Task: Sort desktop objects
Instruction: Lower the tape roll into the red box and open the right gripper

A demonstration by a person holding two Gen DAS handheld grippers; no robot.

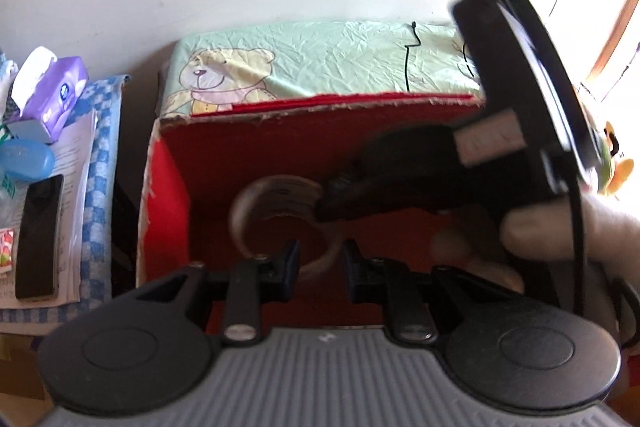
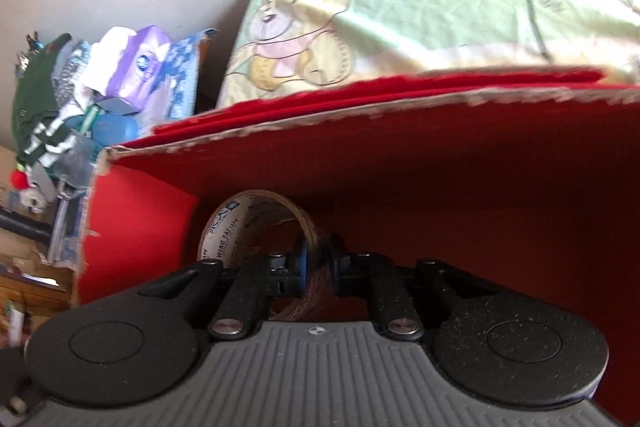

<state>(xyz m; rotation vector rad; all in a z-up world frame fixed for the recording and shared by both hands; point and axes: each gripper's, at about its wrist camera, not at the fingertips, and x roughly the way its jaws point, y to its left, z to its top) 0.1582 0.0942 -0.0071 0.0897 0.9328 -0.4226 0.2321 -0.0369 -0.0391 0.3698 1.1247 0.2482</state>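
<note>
Tape roll: we see the roll of packing tape (image 2: 256,227) standing on edge inside the red cardboard box (image 2: 480,195), low against the far wall, toward the left corner.
Right gripper: we read the right gripper (image 2: 318,267) as pinching the roll's band, one finger inside the ring, one outside.
Left gripper: the left gripper (image 1: 320,267) hangs over the box's near side, fingers spread and holding nothing; the roll (image 1: 276,195) lies just beyond them.
Key relation: the roll's hole faces roughly left to right, so its band runs straight into the right pinch; the right hand is nearer.
Doubt: motion blur in the left view leaves us unsure whether the roll touches the box floor.
Next, as we judge: release into the box.
</note>
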